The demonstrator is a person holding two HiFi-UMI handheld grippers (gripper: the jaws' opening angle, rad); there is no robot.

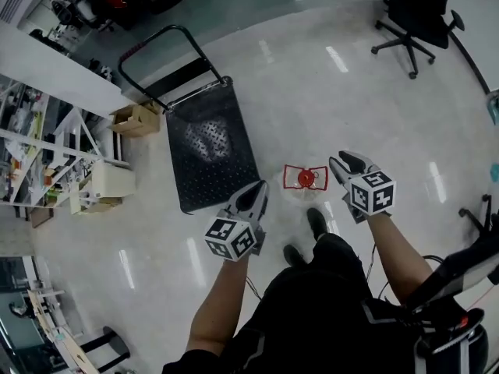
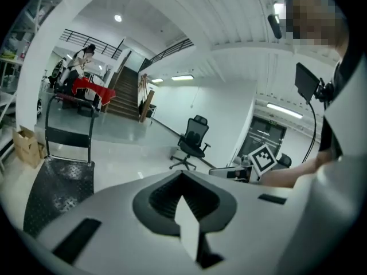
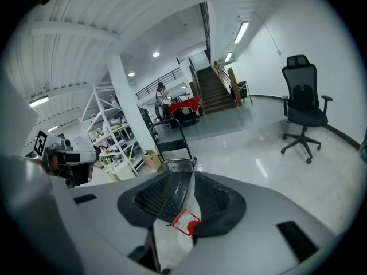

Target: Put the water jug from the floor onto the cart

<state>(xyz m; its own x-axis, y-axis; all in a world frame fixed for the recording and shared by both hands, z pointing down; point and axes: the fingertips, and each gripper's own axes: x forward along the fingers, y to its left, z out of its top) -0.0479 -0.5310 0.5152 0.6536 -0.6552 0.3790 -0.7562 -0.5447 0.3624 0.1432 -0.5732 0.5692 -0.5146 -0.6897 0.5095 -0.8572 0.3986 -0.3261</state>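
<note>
The left gripper (image 1: 261, 185) sits low and centre-left in the head view, and its jaws come to a single point. In its own view, the left gripper (image 2: 183, 179) has its dark pads meeting at the tip with nothing between them, so the jaws are together and empty. The right gripper (image 1: 340, 162), at centre right, has its jaws parted. In the right gripper view (image 3: 194, 168), a clear gap runs between the pads, and the pads press on nothing. Through that gap the jug (image 3: 184, 222) shows, with its red handle and cap, standing on the floor beyond the jaws and untouched. In the head view the jug (image 1: 306, 179) stands on the pale floor between the two grippers, nearer the right one and just above the person's shoes (image 1: 316, 223). The cart (image 1: 210, 150) is up and to the left of the jug, apart from it. Its black deck carries nothing, and its handle points to the upper left. The cart (image 2: 57, 188) also fills the lower left of the left gripper view.
</note>
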